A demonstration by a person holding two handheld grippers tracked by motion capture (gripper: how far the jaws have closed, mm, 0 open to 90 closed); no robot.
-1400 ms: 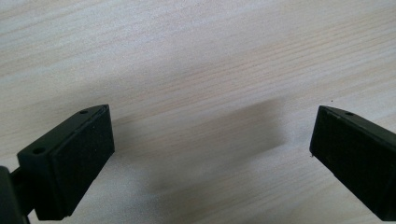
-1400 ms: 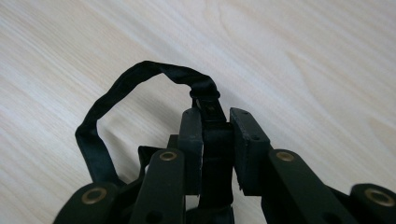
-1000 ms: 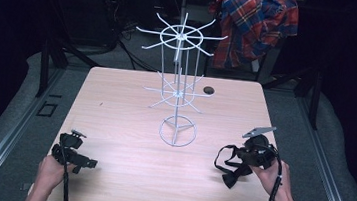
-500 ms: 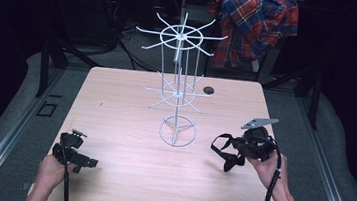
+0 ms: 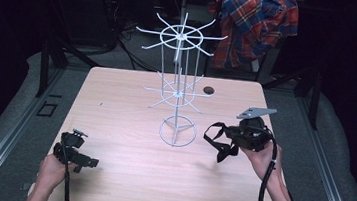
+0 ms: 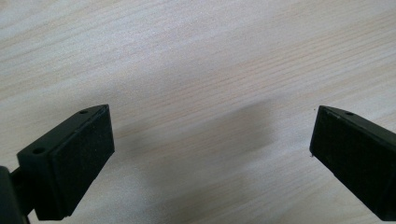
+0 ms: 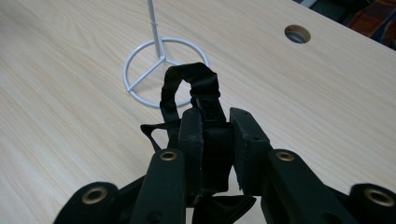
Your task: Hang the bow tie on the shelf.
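We have one black strap [image 5: 220, 140] clamped between the closed fingers of the right gripper [image 7: 215, 140], held up off the desk [image 5: 125, 105]. In the high view the strap hangs out from the fingers toward the middle of the desk, one loop forward and one tail drooping down; in the right gripper view the loop rises straight ahead of the fingers, its long axis running along them.

The one wire rack [image 5: 180, 88] stands just ahead of that loop, its ring base [image 7: 161, 70] on the desk directly beyond the strap. We judge the next move turns on this line: the strap points at the rack, the rack's hooks sit higher than the strap, and our right hand [image 5: 261, 157] is much the nearer one.

Our left gripper [image 5: 80, 153] rests low at the near left corner, well apart from the rack, its fingers [image 6: 74, 158] wide open over bare wood with nothing between them.

There is also one round hole [image 5: 209, 90] in the desk and one plaid shirt [image 5: 252, 23] behind.
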